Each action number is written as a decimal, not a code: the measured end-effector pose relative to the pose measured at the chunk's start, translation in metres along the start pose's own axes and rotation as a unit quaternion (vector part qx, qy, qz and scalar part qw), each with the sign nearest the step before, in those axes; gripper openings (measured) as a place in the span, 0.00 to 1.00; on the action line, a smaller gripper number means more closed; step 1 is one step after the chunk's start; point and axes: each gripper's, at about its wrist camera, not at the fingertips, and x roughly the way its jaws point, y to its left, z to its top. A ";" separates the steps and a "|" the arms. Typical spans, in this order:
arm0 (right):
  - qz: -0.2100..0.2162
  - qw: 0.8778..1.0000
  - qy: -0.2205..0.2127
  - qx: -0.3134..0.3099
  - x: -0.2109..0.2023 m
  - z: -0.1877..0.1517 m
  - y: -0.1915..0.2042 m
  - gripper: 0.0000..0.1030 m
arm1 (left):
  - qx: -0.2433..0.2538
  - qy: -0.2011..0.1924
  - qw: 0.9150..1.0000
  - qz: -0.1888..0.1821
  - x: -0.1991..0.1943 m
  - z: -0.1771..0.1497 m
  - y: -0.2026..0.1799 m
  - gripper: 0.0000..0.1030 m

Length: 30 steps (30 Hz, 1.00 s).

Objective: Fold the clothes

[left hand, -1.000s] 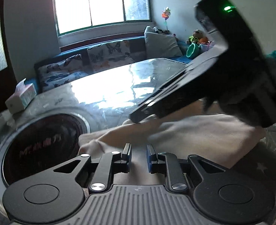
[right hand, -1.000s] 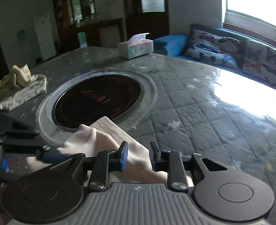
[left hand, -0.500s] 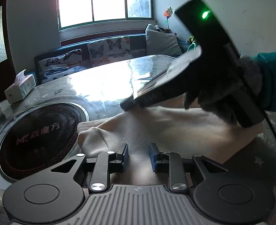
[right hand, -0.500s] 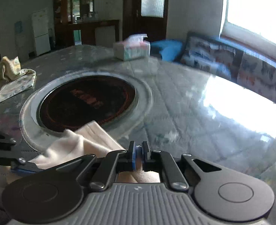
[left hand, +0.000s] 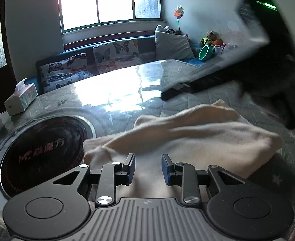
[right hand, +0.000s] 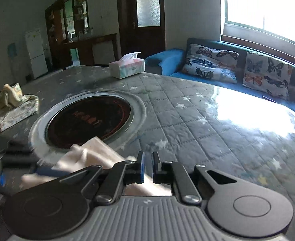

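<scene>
This is a home, a living and dining room in one. A large table (right hand: 217, 124) under a quilted star-print cover has a round cooktop (right hand: 89, 118) set into it and a tissue box (right hand: 127, 65) on top. A blue sofa (right hand: 167, 60) with butterfly cushions (right hand: 266, 74) runs beneath the window (left hand: 109, 2); stuffed toys (left hand: 210, 38) sit in the corner, and a white fridge (right hand: 35, 52) stands beyond.

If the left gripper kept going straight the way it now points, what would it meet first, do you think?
Most likely the cream folded cloth lying just ahead of the left gripper, whose jaws are opening with nothing pinched between them; depth is hard to judge.
</scene>
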 end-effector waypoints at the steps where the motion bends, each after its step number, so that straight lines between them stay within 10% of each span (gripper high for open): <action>1: 0.002 1.000 0.003 -0.002 -0.005 -0.004 0.002 0.06 | -0.002 -0.002 1.000 -0.004 0.002 0.003 0.000 0.30; 30: -0.032 0.995 0.014 0.090 0.003 -0.036 -0.037 0.14 | -0.035 0.018 0.999 -0.028 0.062 0.026 0.005 0.30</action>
